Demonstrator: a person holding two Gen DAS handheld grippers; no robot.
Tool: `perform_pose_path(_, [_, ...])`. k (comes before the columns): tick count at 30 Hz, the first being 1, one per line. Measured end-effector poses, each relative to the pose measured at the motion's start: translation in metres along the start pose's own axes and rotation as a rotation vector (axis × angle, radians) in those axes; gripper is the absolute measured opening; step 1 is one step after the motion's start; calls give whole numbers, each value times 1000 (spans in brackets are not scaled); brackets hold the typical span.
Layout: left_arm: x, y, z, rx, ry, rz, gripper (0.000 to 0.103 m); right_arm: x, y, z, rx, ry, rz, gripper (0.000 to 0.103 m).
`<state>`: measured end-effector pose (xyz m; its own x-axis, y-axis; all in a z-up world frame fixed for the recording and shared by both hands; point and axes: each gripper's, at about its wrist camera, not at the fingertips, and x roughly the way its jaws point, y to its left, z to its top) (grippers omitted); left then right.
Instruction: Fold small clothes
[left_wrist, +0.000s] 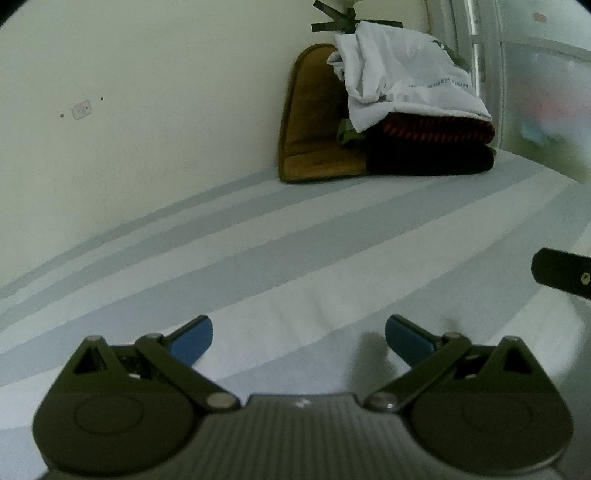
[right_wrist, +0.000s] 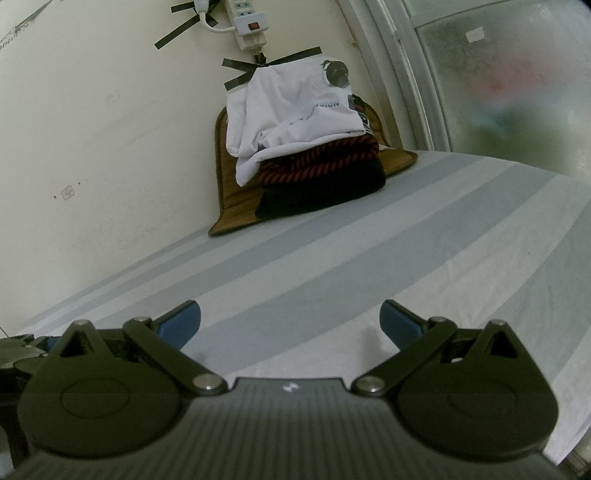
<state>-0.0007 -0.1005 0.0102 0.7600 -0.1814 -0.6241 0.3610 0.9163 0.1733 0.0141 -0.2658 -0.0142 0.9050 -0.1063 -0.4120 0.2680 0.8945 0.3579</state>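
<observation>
My left gripper (left_wrist: 298, 341) is spread wide, blue fingertips (left_wrist: 194, 341) far apart, nothing between them. It hangs low over the striped sheet (left_wrist: 295, 258); can't tell if it touches the fabric. My right gripper (right_wrist: 290, 326) is the same: jaws wide apart, blue pads (right_wrist: 400, 326) holding nothing, just above the sheet (right_wrist: 369, 266).

The clothes sit well away from both tools, stacked in the far corner against the wall. White shirt (left_wrist: 406, 81) on top, loosely bunched, grey print on it, one edge drooping over the side. Under it a red-and-black striped piece (left_wrist: 443, 133), then a dark folded piece (left_wrist: 432, 162) at the bottom. The stack rests on a brown mat (left_wrist: 314, 122) that bends up against the wall (left_wrist: 147, 92).

Right wrist view shows the same stack: white shirt (right_wrist: 291, 118), striped piece (right_wrist: 325, 164), dark piece (right_wrist: 321, 195), brown mat (right_wrist: 236, 218). A power strip (right_wrist: 247, 20) hangs on the wall above it, with black tape strips (right_wrist: 273, 66) nearby. Frosted window (right_wrist: 509, 81) at right.

A dark part of my right gripper (left_wrist: 561, 277) pokes in at the left view's right edge.
</observation>
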Motion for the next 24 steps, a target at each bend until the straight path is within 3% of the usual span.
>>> perform_pose_path(24, [-1,-3,0,23,-21,24,103,0,0,0,0,0,0,103])
